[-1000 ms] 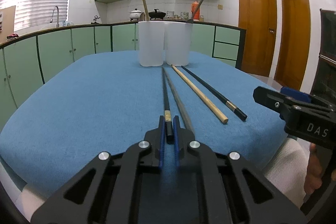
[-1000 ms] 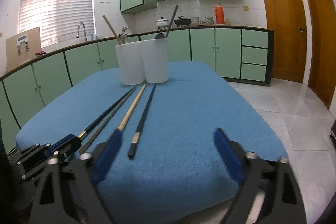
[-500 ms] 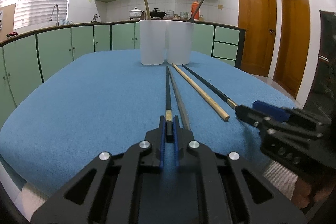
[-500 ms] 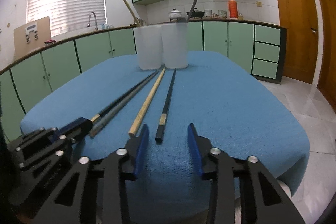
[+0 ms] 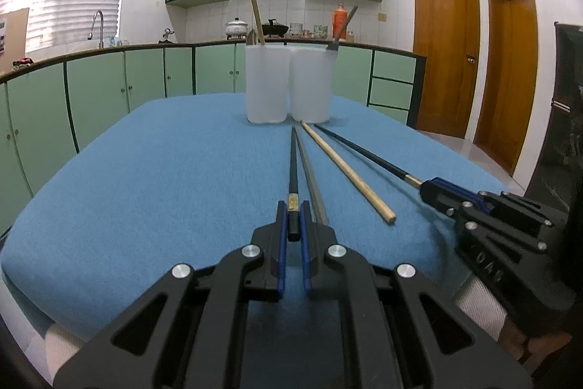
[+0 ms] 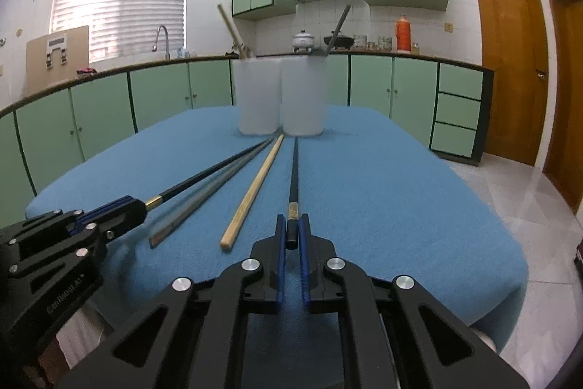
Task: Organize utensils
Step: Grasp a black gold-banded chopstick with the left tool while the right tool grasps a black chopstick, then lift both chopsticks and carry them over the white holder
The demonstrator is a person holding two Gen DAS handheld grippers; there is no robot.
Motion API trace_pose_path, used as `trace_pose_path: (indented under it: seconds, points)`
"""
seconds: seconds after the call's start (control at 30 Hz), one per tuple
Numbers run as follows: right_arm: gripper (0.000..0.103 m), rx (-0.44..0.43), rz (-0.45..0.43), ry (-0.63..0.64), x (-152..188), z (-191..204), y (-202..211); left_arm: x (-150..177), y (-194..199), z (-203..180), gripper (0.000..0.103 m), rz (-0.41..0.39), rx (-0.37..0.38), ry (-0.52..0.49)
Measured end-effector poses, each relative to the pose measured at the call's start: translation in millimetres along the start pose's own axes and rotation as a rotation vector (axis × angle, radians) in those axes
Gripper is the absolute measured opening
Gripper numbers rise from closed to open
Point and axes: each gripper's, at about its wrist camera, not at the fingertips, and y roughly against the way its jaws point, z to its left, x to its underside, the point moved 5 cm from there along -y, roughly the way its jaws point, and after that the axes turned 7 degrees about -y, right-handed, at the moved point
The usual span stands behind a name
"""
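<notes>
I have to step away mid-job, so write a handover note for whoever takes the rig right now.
Left gripper: shut on the near end of a black chopstick.
Right gripper: shut on the near end of the other black chopstick.
Both chopsticks lie along the blue table, tips toward the two white cups.
Loose on the cloth: a grey chopstick and a wooden chopstick, between the two held ones.
Done: each cup already holds a utensil.
Left: lift both black chopsticks into a cup, then the grey and wooden ones.
</notes>
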Motion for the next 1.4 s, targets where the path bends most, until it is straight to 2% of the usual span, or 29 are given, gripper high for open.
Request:
trace_pose_path:
  seconds: [0.17, 0.5, 0.77, 1.1, 1.4]
  points:
    - [0.007, -0.016, -0.037, 0.008, -22, -2, 14, -17, 13, 8, 0.006, -0.050, -0.010, 0.009]
    - [0.007, -0.075, -0.116, -0.005, -83, -7, 32, -76, 39, 28, 0.006, -0.195, -0.033, 0.010]
    - [0.007, -0.123, -0.136, -0.010, -131, -8, 31, -110, 42, 32, 0.006, -0.253, -0.037, -0.008]
    - [0.007, -0.159, -0.117, -0.001, -176, -5, 19, -139, 31, 35, 0.006, -0.259, -0.020, -0.021]
    - [0.006, -0.200, -0.070, -0.003, -201, -2, 4, -165, 23, 47, 0.006, -0.251, 0.009, 0.004]
